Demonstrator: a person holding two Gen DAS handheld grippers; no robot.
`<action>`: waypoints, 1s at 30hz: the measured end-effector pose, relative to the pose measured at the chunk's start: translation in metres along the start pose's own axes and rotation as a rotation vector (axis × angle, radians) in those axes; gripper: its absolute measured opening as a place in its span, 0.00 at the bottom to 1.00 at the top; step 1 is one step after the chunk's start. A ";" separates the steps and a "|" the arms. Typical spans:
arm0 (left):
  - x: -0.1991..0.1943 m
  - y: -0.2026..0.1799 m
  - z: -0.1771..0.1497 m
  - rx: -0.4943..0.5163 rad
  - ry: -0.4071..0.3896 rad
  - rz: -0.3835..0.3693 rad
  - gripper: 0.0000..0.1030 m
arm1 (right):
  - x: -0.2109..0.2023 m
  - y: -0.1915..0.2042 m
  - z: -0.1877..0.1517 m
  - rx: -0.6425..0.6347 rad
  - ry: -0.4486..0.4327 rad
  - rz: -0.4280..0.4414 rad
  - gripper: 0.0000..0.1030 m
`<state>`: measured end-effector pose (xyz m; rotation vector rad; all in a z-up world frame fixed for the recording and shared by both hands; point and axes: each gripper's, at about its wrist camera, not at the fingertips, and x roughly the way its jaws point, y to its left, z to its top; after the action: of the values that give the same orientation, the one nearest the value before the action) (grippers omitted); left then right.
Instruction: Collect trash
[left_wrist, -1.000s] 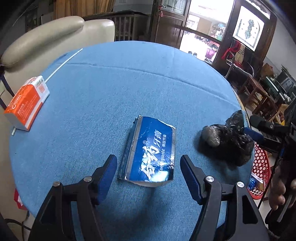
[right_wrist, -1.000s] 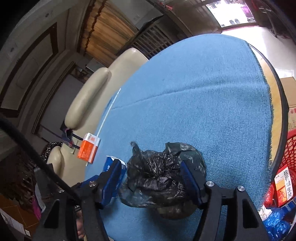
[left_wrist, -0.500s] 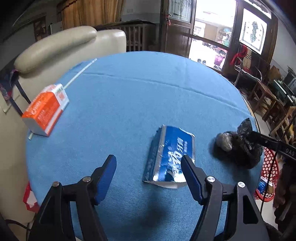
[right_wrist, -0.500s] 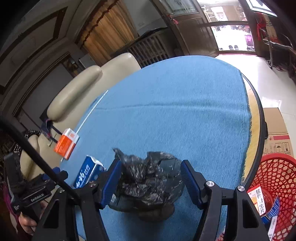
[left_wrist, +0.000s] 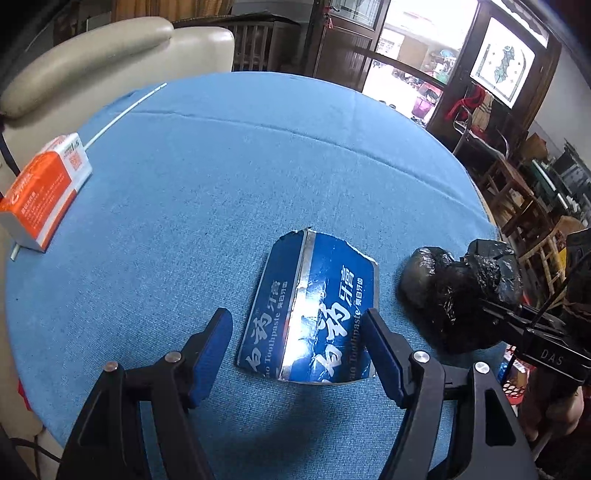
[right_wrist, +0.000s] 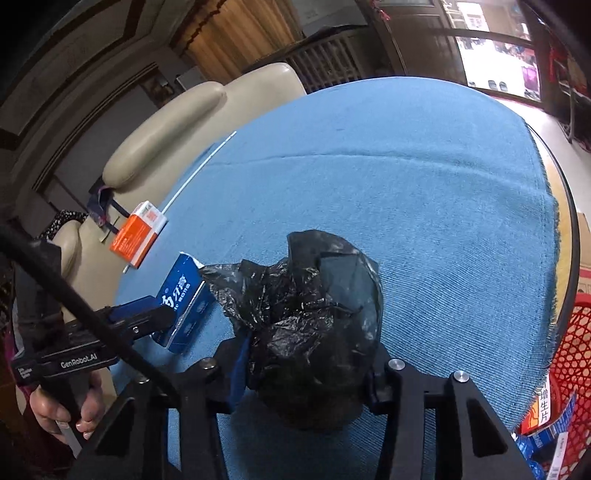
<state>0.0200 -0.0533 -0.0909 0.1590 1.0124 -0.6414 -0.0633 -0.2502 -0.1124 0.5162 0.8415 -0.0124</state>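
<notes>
A flattened blue toothpaste box (left_wrist: 314, 306) lies on the blue tablecloth (left_wrist: 258, 166). My left gripper (left_wrist: 297, 350) hovers low over the box's near end, open, one finger on each side, the right finger over its edge. To the right sits a crumpled black plastic bag (left_wrist: 454, 295). In the right wrist view the black plastic bag (right_wrist: 306, 306) fills the space between the fingers of my right gripper (right_wrist: 306, 373). Those jaws are closing and squeeze the bag, which bulges over the pads. The toothpaste box (right_wrist: 184, 295) shows at the left there.
An orange and white carton (left_wrist: 44, 192) and a thin white stick (left_wrist: 125, 110) lie at the far left of the table. A cream sofa (left_wrist: 92, 55) stands behind it. A red mesh basket (right_wrist: 569, 350) holding packaging stands below the table's right edge. A hand (right_wrist: 62, 410) grips the left tool.
The right jaws have narrowed onto the black bag and the right tool has rolled. The left gripper has shifted so the toothpaste box sits between its fingers instead of under the right one.
</notes>
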 end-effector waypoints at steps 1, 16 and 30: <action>-0.001 -0.003 0.000 0.011 -0.008 0.018 0.71 | 0.001 0.000 -0.001 0.002 -0.001 0.005 0.46; -0.001 -0.028 0.007 0.122 -0.010 0.132 0.57 | -0.011 -0.015 0.000 0.011 -0.027 -0.019 0.43; 0.001 -0.040 0.004 0.175 -0.002 0.168 0.57 | -0.009 -0.019 -0.001 0.032 -0.025 0.003 0.43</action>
<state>0.0000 -0.0876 -0.0827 0.3932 0.9293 -0.5764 -0.0745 -0.2680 -0.1145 0.5466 0.8171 -0.0293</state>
